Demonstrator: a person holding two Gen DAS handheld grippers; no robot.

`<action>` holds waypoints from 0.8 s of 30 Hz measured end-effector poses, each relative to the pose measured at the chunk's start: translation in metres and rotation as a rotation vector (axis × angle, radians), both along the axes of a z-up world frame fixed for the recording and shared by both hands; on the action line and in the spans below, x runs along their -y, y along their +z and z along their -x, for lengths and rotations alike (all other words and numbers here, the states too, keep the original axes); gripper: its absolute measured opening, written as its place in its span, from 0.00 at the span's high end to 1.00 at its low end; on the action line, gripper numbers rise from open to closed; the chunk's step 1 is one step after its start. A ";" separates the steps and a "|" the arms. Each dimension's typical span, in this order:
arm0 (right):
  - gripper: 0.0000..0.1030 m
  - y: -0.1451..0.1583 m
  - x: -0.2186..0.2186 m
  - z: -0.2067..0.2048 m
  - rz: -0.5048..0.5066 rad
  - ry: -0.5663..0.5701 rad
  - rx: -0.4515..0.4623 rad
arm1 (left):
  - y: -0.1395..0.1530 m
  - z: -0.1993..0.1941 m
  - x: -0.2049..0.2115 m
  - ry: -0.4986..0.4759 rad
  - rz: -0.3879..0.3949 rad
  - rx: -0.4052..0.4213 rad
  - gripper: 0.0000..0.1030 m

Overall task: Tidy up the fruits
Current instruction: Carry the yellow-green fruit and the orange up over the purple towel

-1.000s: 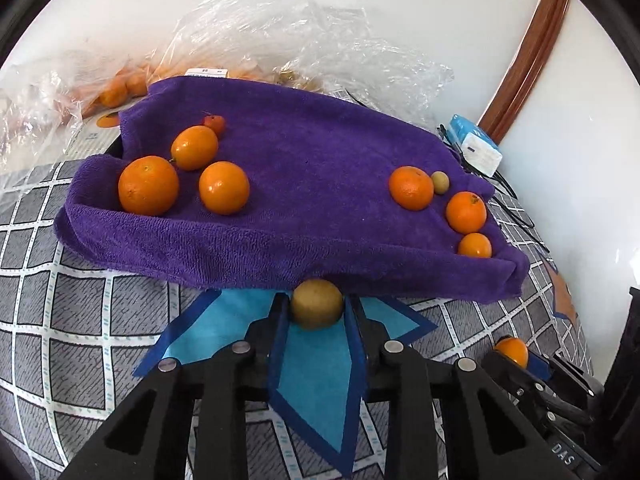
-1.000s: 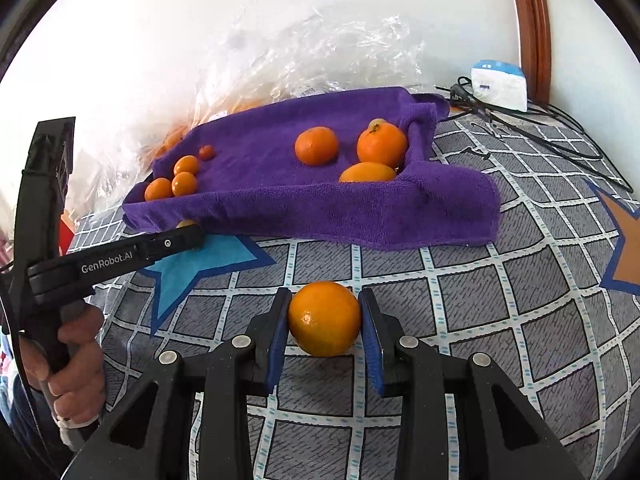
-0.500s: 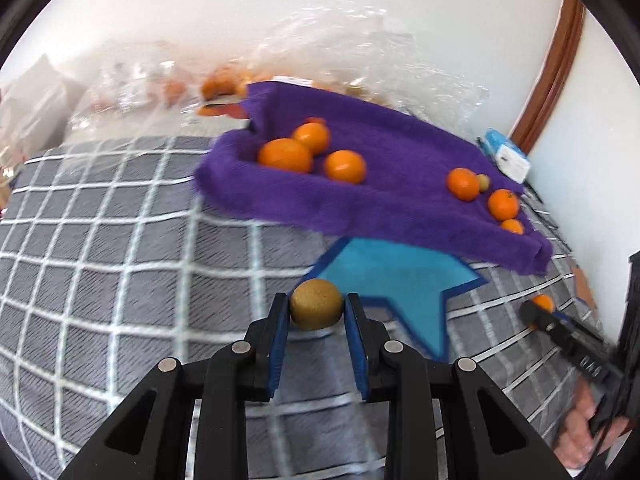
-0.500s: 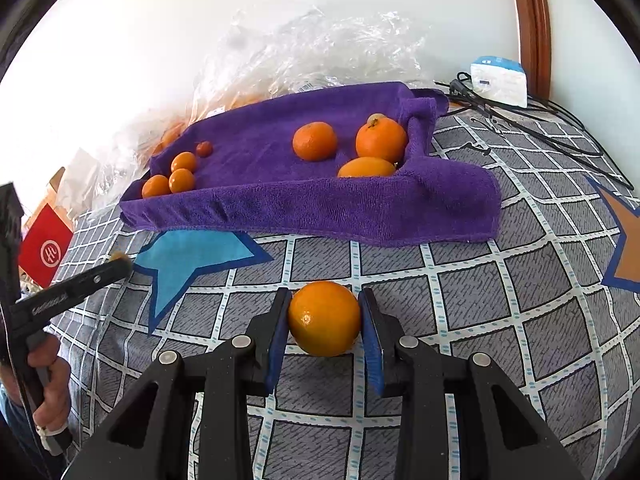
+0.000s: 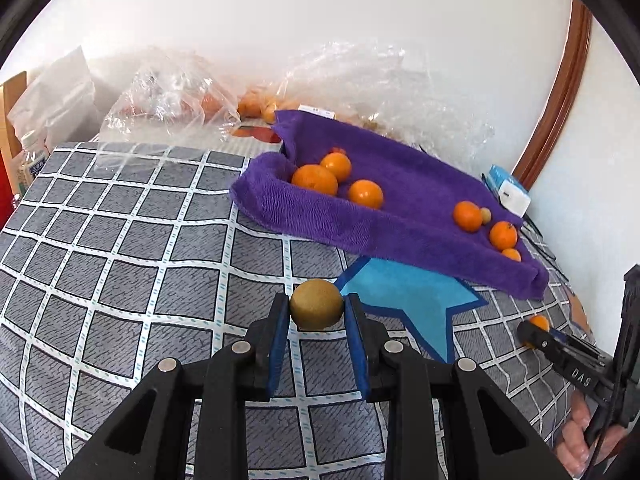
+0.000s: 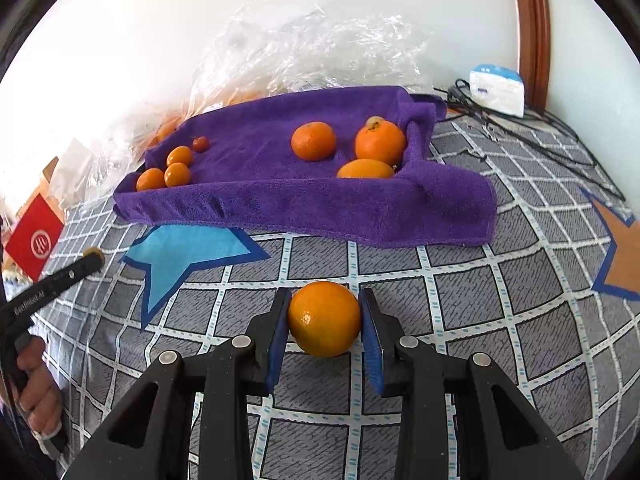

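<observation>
My left gripper [image 5: 317,312] is shut on a brown-green kiwi [image 5: 316,304], held over the grey checked cloth just left of a blue star patch [image 5: 412,304]. In the right wrist view my right gripper [image 6: 325,322] is shut on an orange [image 6: 324,323], low over the cloth in front of the purple towel [image 6: 280,196]. The towel holds several oranges in two groups, one at its left [image 6: 172,170] and one at its right [image 6: 378,144]. The right gripper with its orange [image 5: 538,322] shows at the far right of the left wrist view.
Clear plastic bags [image 5: 360,80] with more fruit lie behind the towel by the wall. A white and blue box [image 6: 496,88] and black cables [image 6: 540,132] sit at the back right. A red box [image 6: 34,240] stands at the left edge. An orange star patch [image 6: 624,252] lies on the right.
My left gripper has carried the kiwi leftwards and back from the towel's front edge, past the blue star. The right gripper with its orange has stayed in place.
</observation>
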State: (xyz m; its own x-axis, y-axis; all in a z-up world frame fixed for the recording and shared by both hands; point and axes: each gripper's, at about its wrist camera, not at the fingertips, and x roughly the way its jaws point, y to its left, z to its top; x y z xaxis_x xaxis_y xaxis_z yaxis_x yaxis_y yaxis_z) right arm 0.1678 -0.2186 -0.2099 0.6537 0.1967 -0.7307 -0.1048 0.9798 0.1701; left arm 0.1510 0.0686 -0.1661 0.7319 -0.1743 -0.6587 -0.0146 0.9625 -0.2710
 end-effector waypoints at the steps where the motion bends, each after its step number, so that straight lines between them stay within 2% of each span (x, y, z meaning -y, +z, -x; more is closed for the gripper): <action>1: 0.67 0.001 -0.002 0.001 0.009 0.008 0.004 | 0.001 0.002 -0.001 0.000 0.008 0.012 0.74; 5: 0.67 0.001 -0.005 0.001 0.033 0.007 0.006 | 0.004 0.006 -0.002 -0.005 0.010 0.042 0.74; 10: 0.67 0.003 0.008 0.004 -0.030 -0.020 0.024 | 0.006 0.007 0.000 0.000 0.010 0.059 0.74; 24: 0.67 0.014 0.010 0.002 -0.048 -0.038 0.037 | 0.007 0.010 -0.018 0.088 0.075 0.081 0.74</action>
State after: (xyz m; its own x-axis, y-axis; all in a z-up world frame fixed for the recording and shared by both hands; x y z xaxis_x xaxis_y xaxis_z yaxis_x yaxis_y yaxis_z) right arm 0.1661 -0.2284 -0.1963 0.6879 0.2049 -0.6963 -0.0743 0.9742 0.2132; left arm 0.1414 0.0863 -0.1586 0.7967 -0.1541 -0.5844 -0.0729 0.9354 -0.3460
